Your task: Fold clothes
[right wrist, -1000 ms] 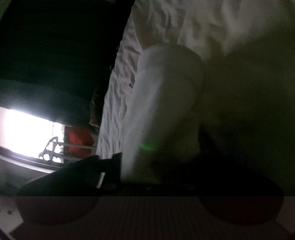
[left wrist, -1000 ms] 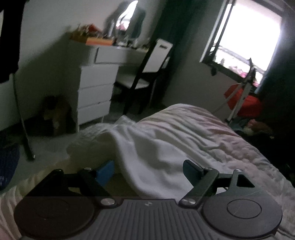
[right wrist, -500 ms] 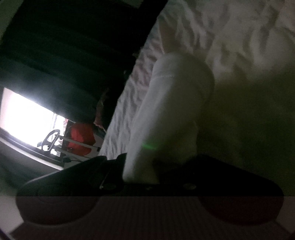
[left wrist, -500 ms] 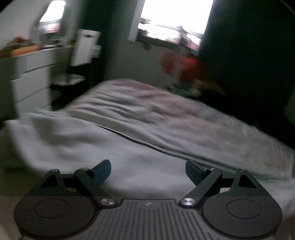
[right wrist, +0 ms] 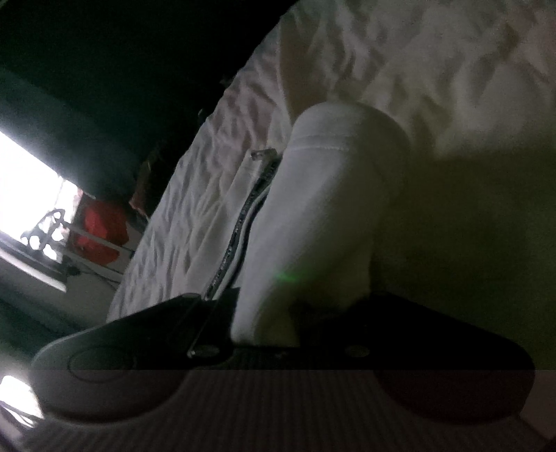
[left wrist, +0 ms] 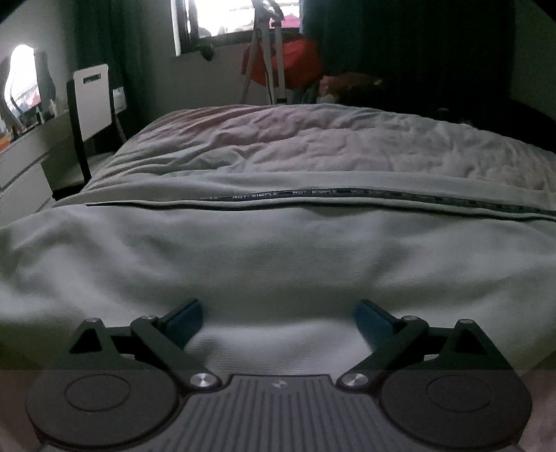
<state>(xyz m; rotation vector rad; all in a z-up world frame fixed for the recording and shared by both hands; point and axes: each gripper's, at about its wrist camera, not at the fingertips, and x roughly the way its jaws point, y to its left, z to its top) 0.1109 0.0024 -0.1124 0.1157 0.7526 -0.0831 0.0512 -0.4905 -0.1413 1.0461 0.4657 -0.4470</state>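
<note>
While our left gripper (left wrist: 278,321) hangs low over the white garment (left wrist: 264,250), its blue-padded jaws are opening wide, w/ cloth beneath them but nothing pinched. We see the garment spread flat across the bed (left wrist: 312,142), a dark zip strip w/ lettering (left wrist: 347,193) running side to side just beyond. Our right gripper (right wrist: 267,313) has its jaws clamped on a bunched fold of the same white garment (right wrist: 323,208), which rises from them as a thick roll; the zip (right wrist: 243,222) lies beside it on the left. Further out in the left view: crumpled pinkish quilt, a chair (left wrist: 91,101) at left, tripod (left wrist: 266,66), sth red (left wrist: 299,62), bright window (left wrist: 239,15).
</note>
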